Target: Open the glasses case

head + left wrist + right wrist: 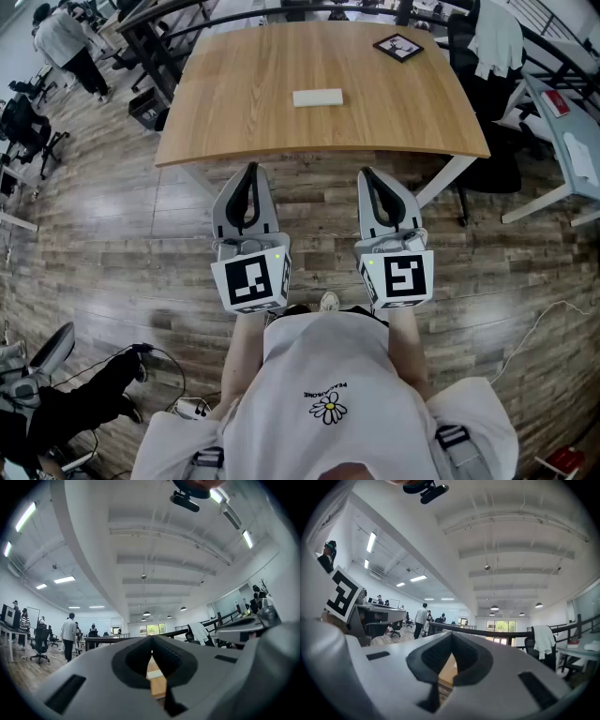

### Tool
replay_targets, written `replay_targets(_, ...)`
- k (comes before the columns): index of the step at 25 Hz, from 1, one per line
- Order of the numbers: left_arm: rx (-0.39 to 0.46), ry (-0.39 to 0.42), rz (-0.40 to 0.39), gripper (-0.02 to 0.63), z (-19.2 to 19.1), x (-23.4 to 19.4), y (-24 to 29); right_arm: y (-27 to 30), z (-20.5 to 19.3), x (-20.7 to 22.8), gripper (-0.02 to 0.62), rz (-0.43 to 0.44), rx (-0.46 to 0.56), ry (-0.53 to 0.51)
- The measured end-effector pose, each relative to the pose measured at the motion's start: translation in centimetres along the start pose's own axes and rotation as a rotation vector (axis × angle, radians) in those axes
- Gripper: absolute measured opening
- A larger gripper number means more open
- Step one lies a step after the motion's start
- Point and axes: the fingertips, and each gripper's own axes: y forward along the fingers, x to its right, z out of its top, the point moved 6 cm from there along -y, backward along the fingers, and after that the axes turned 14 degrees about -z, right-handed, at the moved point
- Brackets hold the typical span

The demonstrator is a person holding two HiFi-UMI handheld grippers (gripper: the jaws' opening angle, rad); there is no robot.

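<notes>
A white, flat glasses case [318,97] lies closed on the wooden table [234,112], towards its middle. In the head view both grippers hover side by side over the floor, short of the table's near edge. My left gripper [249,169] is shut with nothing in it, and so is my right gripper [368,174]. The left gripper view looks between the shut jaws [151,638] at a strip of table with the case [153,674] as a pale band. In the right gripper view, only a sliver of tabletop [446,667] shows past the right gripper [452,635].
A black-framed marker card [398,47] lies at the table's far right. Office chairs and a desk with a white garment [497,42] stand to the right. People stand far off at the left [66,42]. Cables and a dark bag [84,403] lie on the floor behind.
</notes>
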Motion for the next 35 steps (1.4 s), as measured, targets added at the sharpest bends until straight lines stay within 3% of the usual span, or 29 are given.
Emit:
replay_targets(16,0.022,-0.021,-0.062,0.017,-0.7,0.6,2.8,1.2,-0.5,1.3,0.006,0.003,0.036,0.023)
replay_targets(24,-0.005,-0.059,-0.044,0.017,-2.1,0.0,4.1,2.2,-1.9,1.3,0.006,0.06,0.007,0.044)
replay_targets(35,0.02,-0.062,-0.101,0.017,-3.9,-1.9,12.3,9.0,-4.0,2.9,0.006,0.069,-0.032,0.013)
